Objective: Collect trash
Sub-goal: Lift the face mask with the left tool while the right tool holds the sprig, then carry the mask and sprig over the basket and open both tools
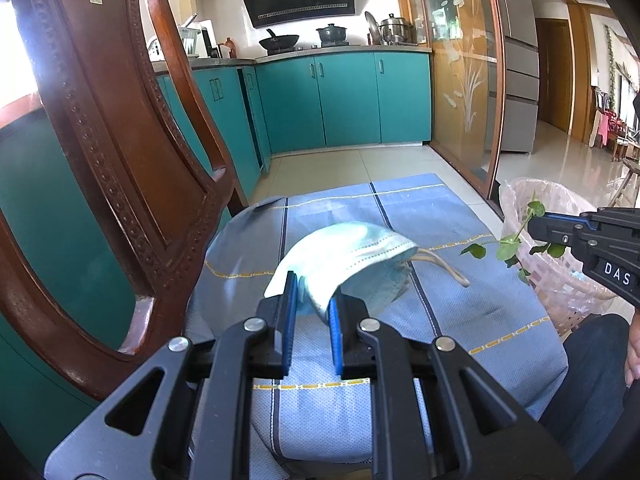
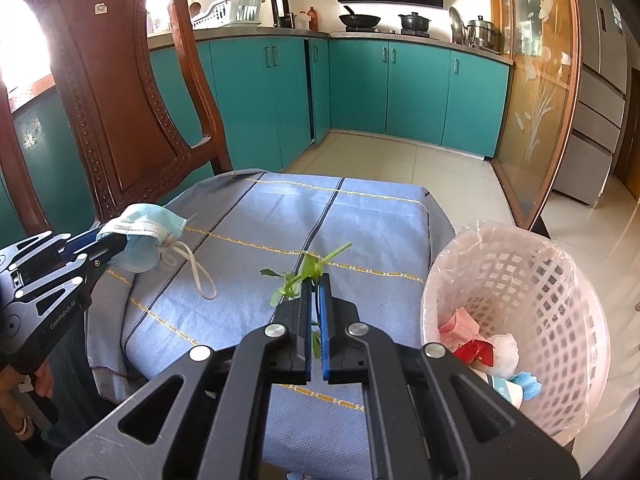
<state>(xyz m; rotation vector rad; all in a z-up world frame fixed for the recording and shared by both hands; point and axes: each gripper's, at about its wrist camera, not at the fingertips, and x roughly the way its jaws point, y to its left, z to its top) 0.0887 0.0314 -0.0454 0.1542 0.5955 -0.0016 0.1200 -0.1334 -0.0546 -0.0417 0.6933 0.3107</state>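
Two pieces of trash are in our grip, both lifted above the blue checked cloth (image 2: 280, 216) on the chair seat, so we judge the carry-to-bin step is in hand. Our left gripper (image 1: 313, 300) is clamped on a crumpled pale-blue face mask (image 1: 348, 256), its white ear loop (image 1: 444, 266) dangling free. Our right gripper (image 2: 316, 292) pinches a thin green leafy sprig (image 2: 304, 274), limp and light, with leaves sticking out ahead of the fingers. The pink lattice bin (image 2: 532, 280), lined with a clear bag, stands on the floor just beside the seat on our right and already holds some scraps. Next we should swing the sprig over the rim and release, then bring the mask across; the loop could snag.
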